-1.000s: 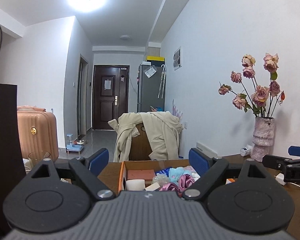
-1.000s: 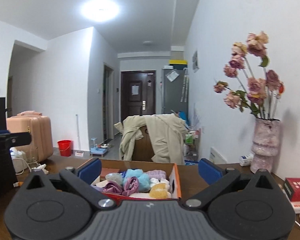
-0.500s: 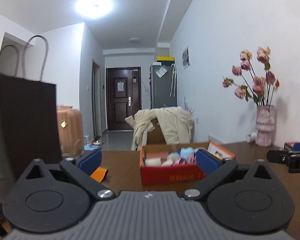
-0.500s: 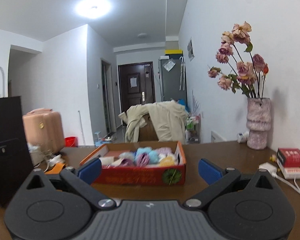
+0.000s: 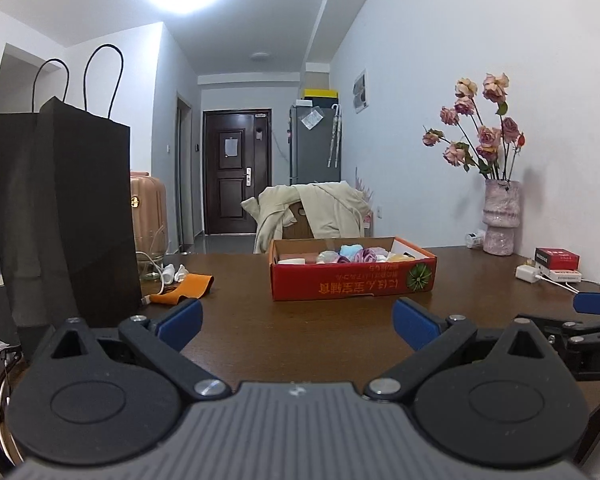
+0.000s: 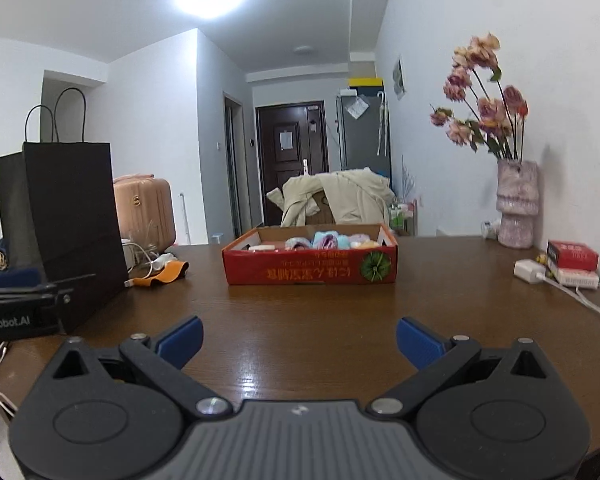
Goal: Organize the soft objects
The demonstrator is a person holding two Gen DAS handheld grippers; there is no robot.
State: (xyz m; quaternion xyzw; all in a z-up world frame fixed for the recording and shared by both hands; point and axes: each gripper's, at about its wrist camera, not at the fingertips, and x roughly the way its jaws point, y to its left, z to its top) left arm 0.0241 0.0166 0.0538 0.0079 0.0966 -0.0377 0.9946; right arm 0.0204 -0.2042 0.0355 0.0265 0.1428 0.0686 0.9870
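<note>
Hovering both tools low over the near table (image 6: 300,320), you have the left gripper (image 5: 298,322) and right gripper (image 6: 300,340) spread wide with nothing between their pads. Your soft objects (image 6: 328,240) sit heaped in the red cardboard box (image 6: 312,270), far centre. Reach in carelessly and one jaw could catch the box's near wall, shoving it toward the black paper bag (image 5: 64,216) on the left
</note>
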